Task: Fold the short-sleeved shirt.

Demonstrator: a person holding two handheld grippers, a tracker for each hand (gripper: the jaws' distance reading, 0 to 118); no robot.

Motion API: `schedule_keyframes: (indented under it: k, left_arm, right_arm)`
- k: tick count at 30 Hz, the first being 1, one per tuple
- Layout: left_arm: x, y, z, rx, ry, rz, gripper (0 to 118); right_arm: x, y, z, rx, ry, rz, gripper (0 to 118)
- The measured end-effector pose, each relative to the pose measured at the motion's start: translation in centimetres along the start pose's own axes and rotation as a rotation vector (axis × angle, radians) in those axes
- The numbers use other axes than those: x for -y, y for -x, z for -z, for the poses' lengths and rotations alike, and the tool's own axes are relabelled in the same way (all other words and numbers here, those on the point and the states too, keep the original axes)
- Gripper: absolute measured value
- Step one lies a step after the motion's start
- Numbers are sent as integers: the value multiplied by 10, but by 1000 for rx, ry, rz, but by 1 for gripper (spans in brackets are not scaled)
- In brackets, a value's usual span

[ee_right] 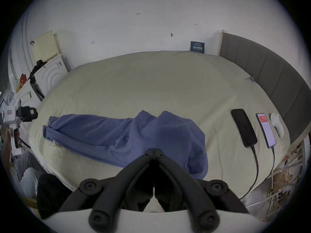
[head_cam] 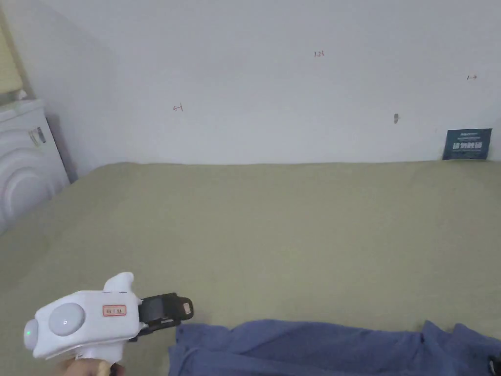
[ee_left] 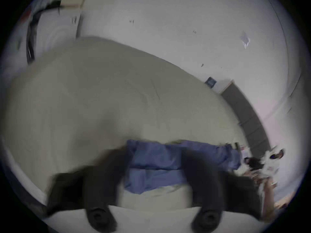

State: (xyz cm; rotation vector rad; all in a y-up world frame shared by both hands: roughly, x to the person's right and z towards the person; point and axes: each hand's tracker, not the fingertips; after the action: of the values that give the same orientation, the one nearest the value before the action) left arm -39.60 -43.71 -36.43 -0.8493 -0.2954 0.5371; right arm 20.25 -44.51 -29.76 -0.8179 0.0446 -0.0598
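Observation:
A blue short-sleeved shirt [head_cam: 318, 345] lies bunched in a long strip across the near edge of an olive-covered bed [head_cam: 274, 220]. My left gripper [head_cam: 188, 309], white with black jaws, hovers just left of the shirt's left end. The blurred left gripper view shows the left gripper [ee_left: 153, 151] with its jaws wide apart, empty, and the shirt [ee_left: 154, 166] beyond them. In the right gripper view, the right gripper [ee_right: 154, 152] has its jaws closed together on a raised hump of the shirt [ee_right: 104, 134] at its right end. The left gripper [ee_right: 34, 114] shows at the far left.
Two phones [ee_right: 244, 127] [ee_right: 265, 130] with cables and a small white object [ee_right: 276, 124] lie on the bed's right side, beside a grey headboard [ee_right: 269, 78]. A white appliance [head_cam: 24, 161] stands at the left. A dark sign [head_cam: 467, 143] leans on the back wall.

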Motion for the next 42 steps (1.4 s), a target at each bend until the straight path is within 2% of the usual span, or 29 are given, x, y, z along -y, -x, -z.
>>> schedule_keyframes:
  k: [1, 5, 8, 10, 12, 13, 15, 16, 17, 18, 19, 23, 25, 28, 32, 36, 42]
  left_arm:
    - [1, 8, 7, 40, 39, -56, 118]
    - [15, 29, 34, 95, 94, -197, 118]
    - [35, 38, 56, 95, 156, -254, 117]
    - [53, 32, 72, 24, 162, -193, 116]
    - [66, 14, 73, -18, 52, -65, 115]
    - [67, 6, 77, -46, 57, -70, 109]
    - [65, -1, 78, -48, 53, -74, 88]
    - [62, -1, 76, -49, 24, -78, 88]
    - [58, 0, 81, -67, 40, -117, 38]
    - [58, 2, 80, -51, 53, -176, 12]
    - [59, 3, 79, -28, 40, -208, 12]
    - [59, -11, 63, -38, -30, -163, 12]
    - [56, -28, 49, 8, -104, -104, 12]
    - [54, -73, 36, 28, -158, 75, 12]
    - [59, -132, 50, 103, -110, 216, 12]
    - [76, -182, 91, 121, 1, 335, 12]
    - [113, -219, 157, 136, 115, 345, 16]
  right_arm:
    - [0, -1, 0, -2, 2, -1, 0]
    - [1, -7, 1, -19, 11, 19, 0]
    - [2, -5, -3, -18, 20, 10, 0]
    - [3, -8, -5, -18, 23, -4, 0]
    - [4, -5, -6, 2, 13, -19, 0]
    - [4, -6, -7, 1, 10, -15, 0]
    - [4, -6, -9, -24, 6, 8, 0]
    - [4, -5, -10, -38, 7, 15, 0]
    - [5, -4, -12, -45, 7, 14, 0]
    - [6, -3, -13, -44, 5, 12, 0]
    - [6, -1, -16, -44, 3, 8, 0]
    - [7, -6, -22, -68, -18, 26, 0]
    - [5, -8, -24, -70, -24, 30, 0]
    - [0, -11, -24, -70, -37, 28, 0]
    - [-5, -13, -22, -79, -56, 50, 0]
    - [-4, -12, -21, -89, -60, 63, 0]
    - [0, -13, -17, -89, -60, 79, 0]
